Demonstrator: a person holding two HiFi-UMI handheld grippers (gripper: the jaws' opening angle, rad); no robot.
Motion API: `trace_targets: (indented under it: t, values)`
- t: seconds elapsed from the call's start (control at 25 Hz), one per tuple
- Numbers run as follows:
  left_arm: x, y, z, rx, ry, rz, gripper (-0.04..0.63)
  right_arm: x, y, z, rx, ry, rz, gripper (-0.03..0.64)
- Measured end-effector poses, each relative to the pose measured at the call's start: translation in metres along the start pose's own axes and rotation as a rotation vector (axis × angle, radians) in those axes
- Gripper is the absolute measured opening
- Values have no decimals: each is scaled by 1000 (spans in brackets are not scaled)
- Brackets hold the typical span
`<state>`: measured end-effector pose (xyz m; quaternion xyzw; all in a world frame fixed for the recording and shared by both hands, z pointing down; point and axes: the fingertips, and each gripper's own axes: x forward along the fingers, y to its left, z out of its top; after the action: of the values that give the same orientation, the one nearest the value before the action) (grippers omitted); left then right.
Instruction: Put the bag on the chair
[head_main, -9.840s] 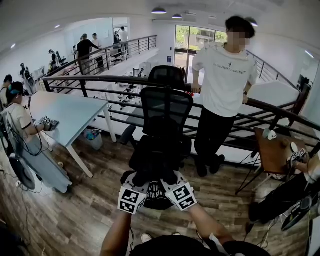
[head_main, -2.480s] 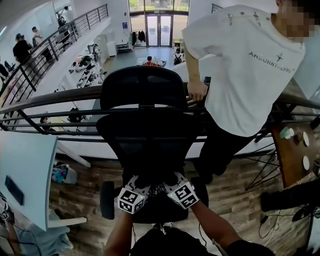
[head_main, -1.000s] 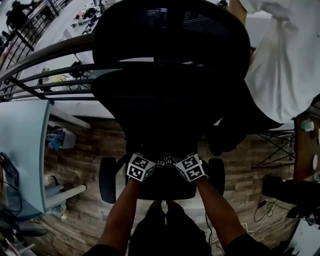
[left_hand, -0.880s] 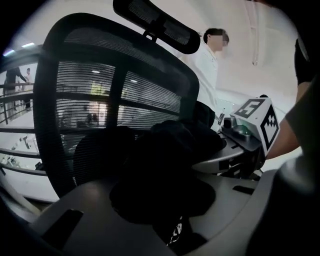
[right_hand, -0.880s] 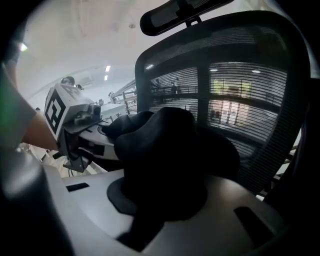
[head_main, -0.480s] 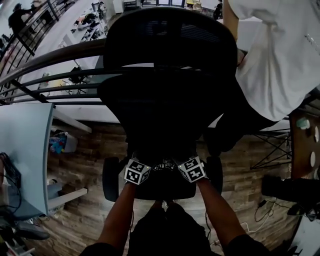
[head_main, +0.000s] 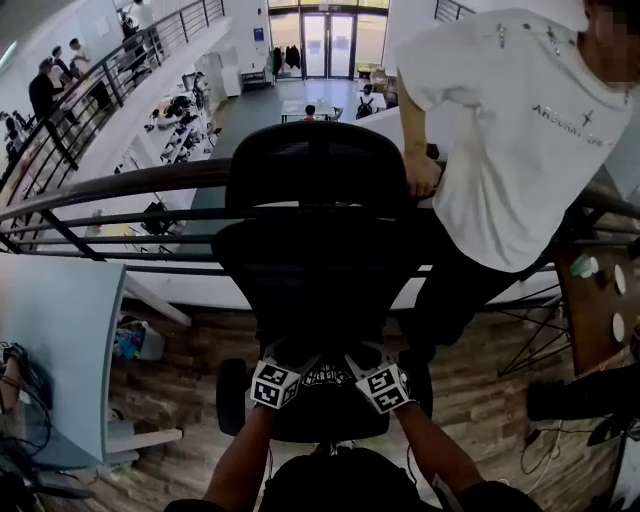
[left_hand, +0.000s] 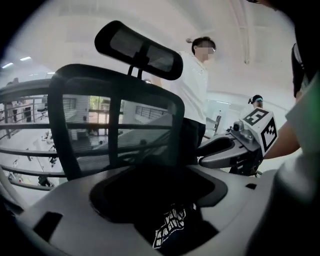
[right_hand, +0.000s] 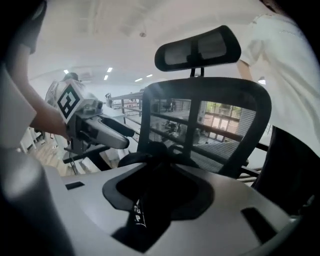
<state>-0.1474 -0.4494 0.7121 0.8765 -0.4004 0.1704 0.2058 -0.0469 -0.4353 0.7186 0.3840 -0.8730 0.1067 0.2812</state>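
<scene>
The black mesh chair (head_main: 300, 190) faces the person, with its back toward the railing (head_main: 100, 190) on the far side and its seat (head_main: 320, 425) nearest. The bag (left_hand: 170, 227) lies on the near part of that seat, low between the two grippers, so the task looks all but done.

It is soft black cloth, slumped, with white print (right_hand: 136, 212) on it. Black on a black seat, its outline is hard to trace, but its long axis seems to run left to right, from one gripper to the other.

The left gripper (left_hand: 157, 180) has its jaws spread as wide as they go and they have just been opening further. Bag cloth shows in the gap, with no pad on it. The right gripper (right_hand: 157, 172) has its jaws partly apart and they have just been closing a little. Printed cloth stands in that gap too, unpinched.

From both pairs of jaws the bag lies just below and slightly ahead, and neither hand is nearer. The coming move is likely a plain draw-back toward the person.
</scene>
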Motion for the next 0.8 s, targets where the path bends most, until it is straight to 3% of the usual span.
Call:
trace_targets:
  t: [0.16, 0.32, 0.48, 0.8]
  values:
    - [-24, -9, 32, 0, -92, 48, 262, -24, -22, 31, 121, -109, -84, 87]
    - [-47, -1, 55, 5, -170, 99, 211, -46, -33, 79, 119, -241, -168, 34]
    - [-55, -1, 79, 14, -229, 94, 26, -66, -33, 115, 94, -330, -171, 25]
    - [-74, -25, 121, 67, -293, -23, 11, -92, -12, 156, 33, -419, -150, 21]
